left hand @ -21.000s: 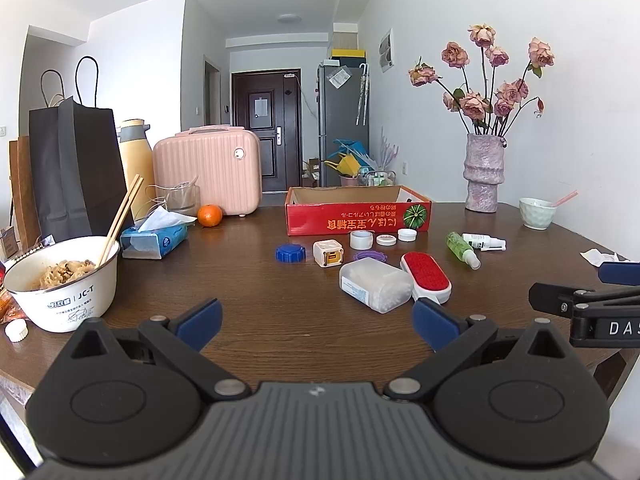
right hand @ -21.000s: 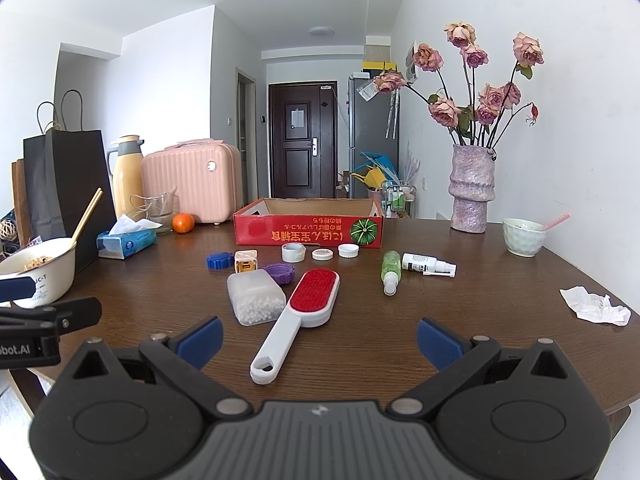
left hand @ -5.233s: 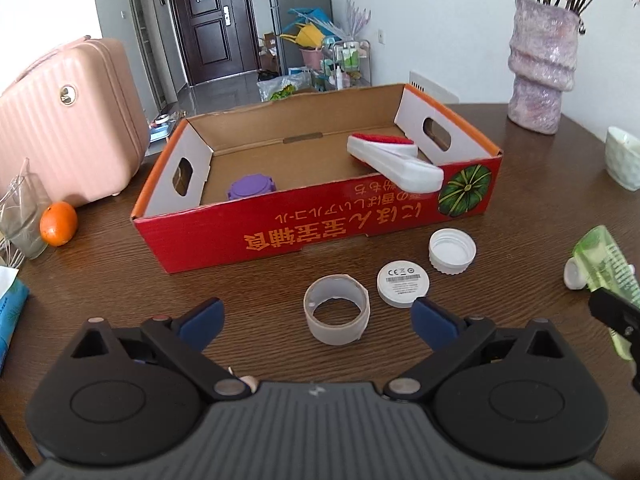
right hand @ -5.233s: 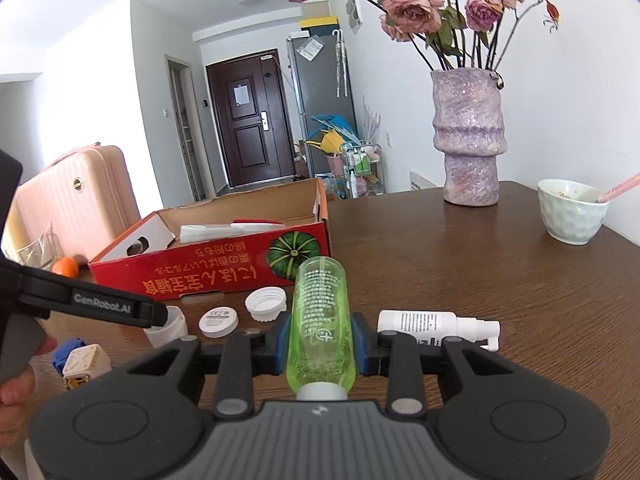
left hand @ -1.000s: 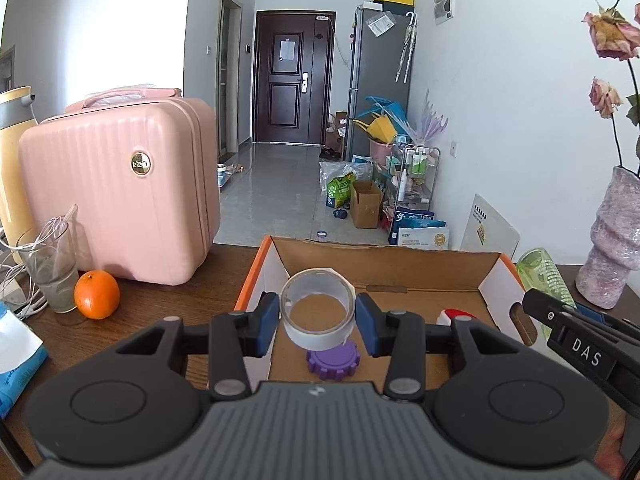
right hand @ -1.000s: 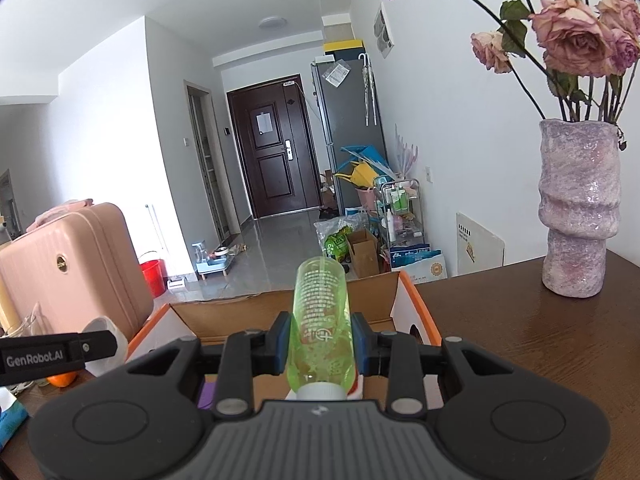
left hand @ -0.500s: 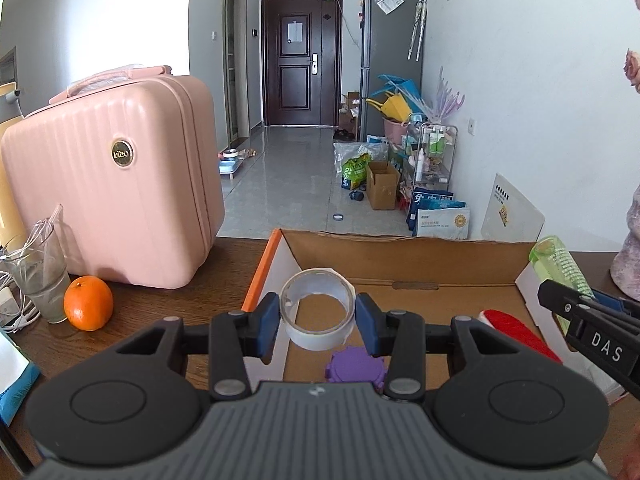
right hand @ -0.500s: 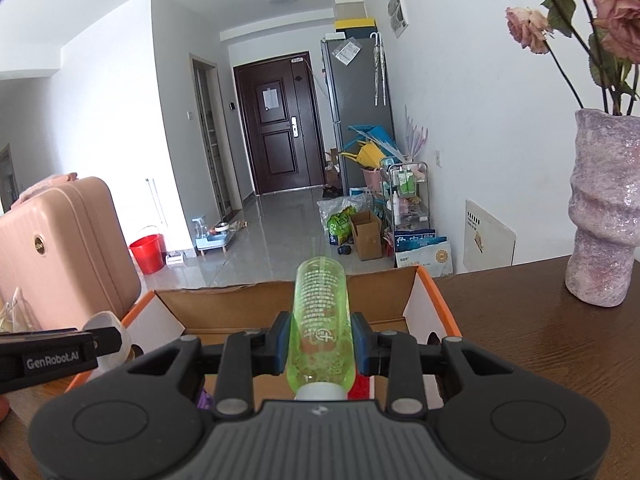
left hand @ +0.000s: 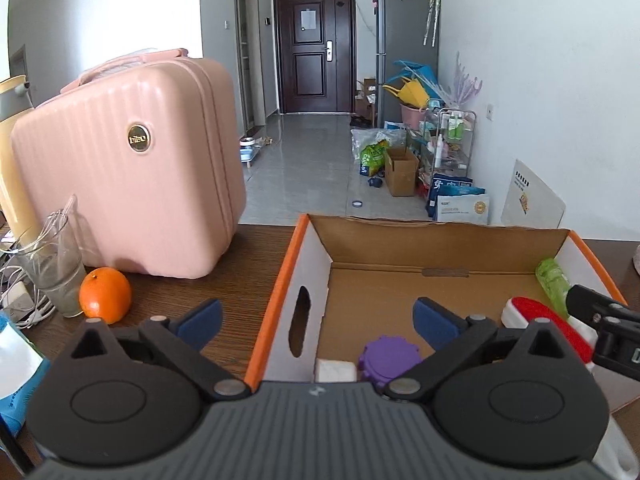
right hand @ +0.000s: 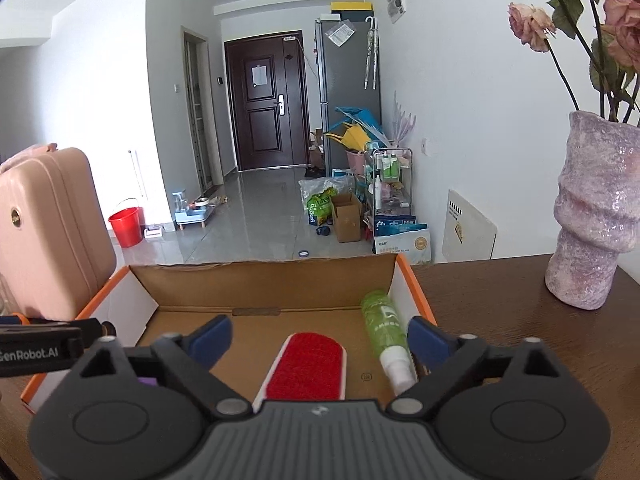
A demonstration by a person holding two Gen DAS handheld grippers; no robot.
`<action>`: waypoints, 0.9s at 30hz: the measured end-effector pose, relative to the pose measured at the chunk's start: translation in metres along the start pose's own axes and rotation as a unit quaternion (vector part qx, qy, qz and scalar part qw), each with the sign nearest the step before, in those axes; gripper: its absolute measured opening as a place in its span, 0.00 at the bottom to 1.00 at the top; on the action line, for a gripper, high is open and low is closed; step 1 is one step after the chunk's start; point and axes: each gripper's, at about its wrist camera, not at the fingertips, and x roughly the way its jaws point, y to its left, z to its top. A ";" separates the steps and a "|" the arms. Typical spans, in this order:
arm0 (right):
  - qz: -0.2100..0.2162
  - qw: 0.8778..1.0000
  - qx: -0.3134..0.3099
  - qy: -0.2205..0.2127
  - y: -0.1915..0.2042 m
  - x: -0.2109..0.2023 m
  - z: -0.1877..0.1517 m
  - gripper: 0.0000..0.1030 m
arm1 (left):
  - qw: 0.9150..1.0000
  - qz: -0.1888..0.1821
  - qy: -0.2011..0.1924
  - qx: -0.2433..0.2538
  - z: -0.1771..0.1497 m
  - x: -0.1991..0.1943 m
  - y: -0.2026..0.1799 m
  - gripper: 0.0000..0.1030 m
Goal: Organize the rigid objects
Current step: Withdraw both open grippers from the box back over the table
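Note:
The cardboard box [left hand: 448,240] with orange rims sits on the brown table; it also shows in the right wrist view [right hand: 264,276]. My left gripper [left hand: 316,316] is open and empty above the box's left end. Below it lie the white tape roll [left hand: 335,370] and a purple lid [left hand: 389,360]. My right gripper [right hand: 320,338] is open and empty above the box's right end. The green bottle [right hand: 385,330] lies in the box by the right wall, next to the red lint brush [right hand: 306,368]. Both show in the left wrist view, the bottle [left hand: 553,283] and the brush [left hand: 548,328].
A pink suitcase [left hand: 128,176], a glass [left hand: 54,264] and an orange [left hand: 105,294] stand left of the box. A purple vase [right hand: 596,224] with dried roses stands on the table to the right. The table's far edge runs just behind the box.
Both grippers have opened. The tape roll has dropped from the left gripper into the box beside the purple lid. The green bottle has dropped from the right gripper into the box's right end.

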 end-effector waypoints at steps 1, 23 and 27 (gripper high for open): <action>0.000 1.000 0.000 -0.001 0.000 -0.001 0.000 1.00 | 1.000 0.000 0.001 -0.001 0.000 0.001 0.002 1.00; 0.013 0.999 -0.005 -0.036 0.006 -0.053 0.001 1.00 | 1.000 -0.014 -0.021 -0.015 -0.011 -0.042 0.012 1.00; 0.021 0.999 -0.008 -0.046 0.005 -0.072 -0.001 1.00 | 0.999 -0.019 -0.032 -0.011 -0.017 -0.059 0.015 1.00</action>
